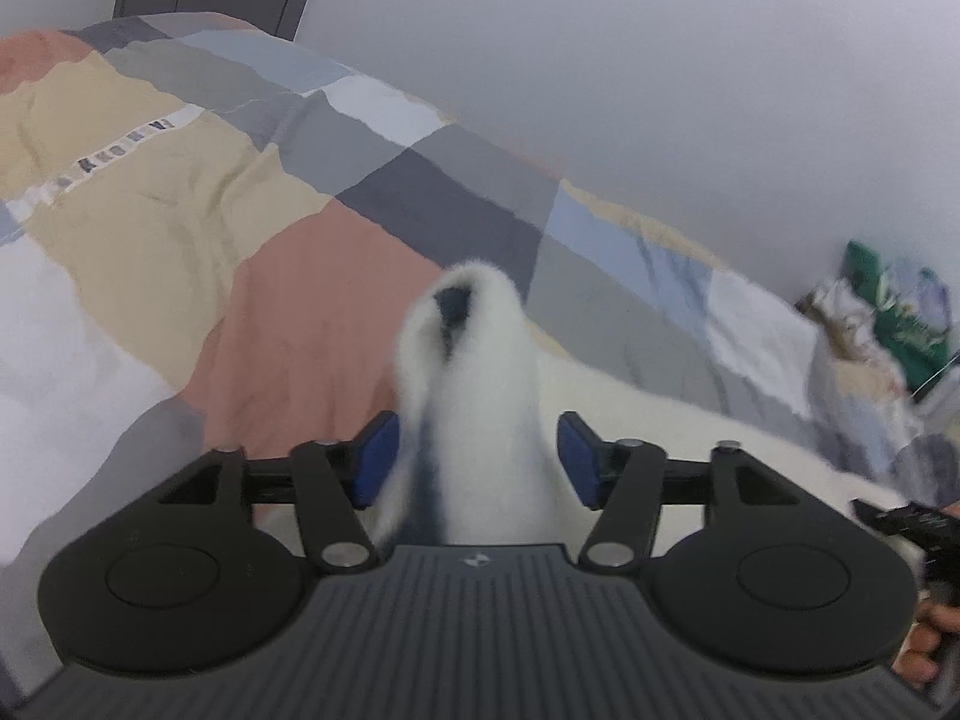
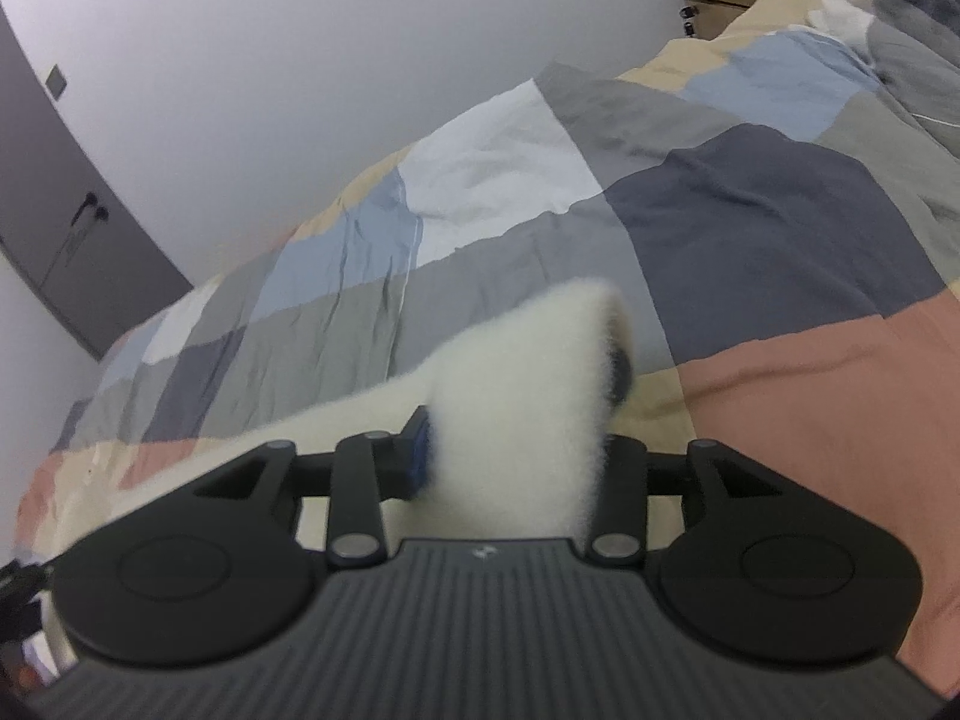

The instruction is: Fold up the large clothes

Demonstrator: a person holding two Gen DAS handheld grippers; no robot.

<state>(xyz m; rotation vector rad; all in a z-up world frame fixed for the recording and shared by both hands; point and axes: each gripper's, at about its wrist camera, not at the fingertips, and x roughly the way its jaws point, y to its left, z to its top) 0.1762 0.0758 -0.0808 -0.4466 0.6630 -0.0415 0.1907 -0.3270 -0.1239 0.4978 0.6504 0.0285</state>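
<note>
A white fluffy garment with a dark lining lies on the patchwork bed. One fold of it stands up between the blue pads of my left gripper. The left pad brushes the fold and the right pad stands clear, so this gripper is open. In the right wrist view another fold of the garment fills the gap of my right gripper. Its left blue pad presses into the fleece and the right pad is hidden behind it. The rest of the garment trails off between the two grippers.
A patchwork duvet in pink, beige, grey and blue covers the bed, against a white wall. A heap of clothes and bags sits at the far end. A hand holds the other gripper at the right edge.
</note>
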